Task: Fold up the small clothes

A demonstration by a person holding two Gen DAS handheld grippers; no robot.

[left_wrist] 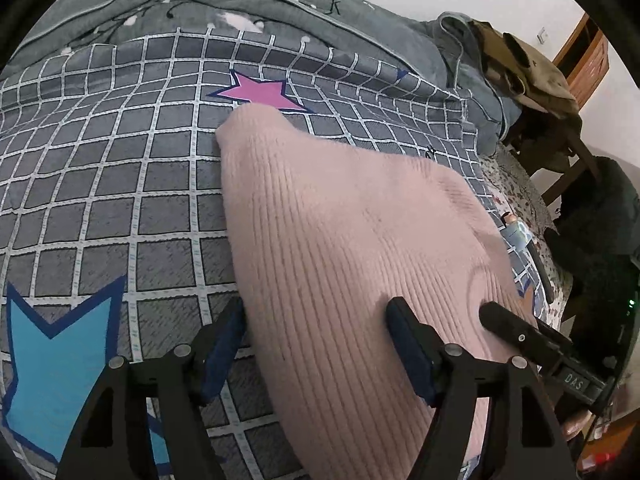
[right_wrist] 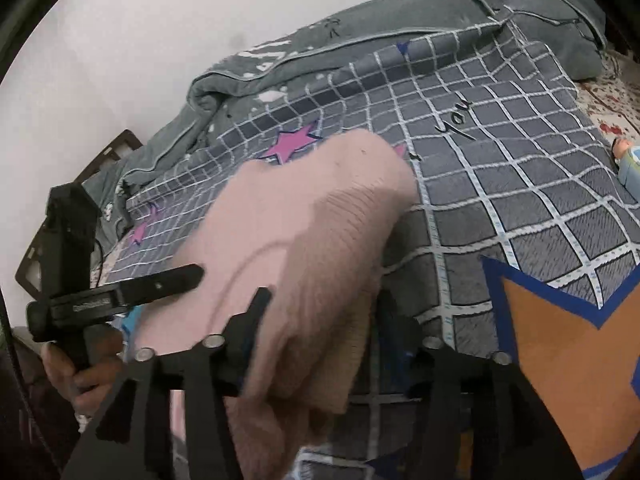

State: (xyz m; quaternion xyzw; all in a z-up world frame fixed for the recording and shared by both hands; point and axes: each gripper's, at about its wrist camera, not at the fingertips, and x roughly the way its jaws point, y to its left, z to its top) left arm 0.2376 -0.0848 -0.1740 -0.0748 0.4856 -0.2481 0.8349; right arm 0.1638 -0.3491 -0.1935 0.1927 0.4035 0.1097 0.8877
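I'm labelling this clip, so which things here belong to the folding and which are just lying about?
Job:
pink knit garment
left claw
right claw

Lying about:
grid bedspread
grey quilt
doll

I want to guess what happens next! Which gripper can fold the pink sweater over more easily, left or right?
Probably the right gripper: its open fingers straddle the near edge of the pink sweater, ready to pinch. The left gripper is open too, with one finger pressing on top and one on the checked blanket.
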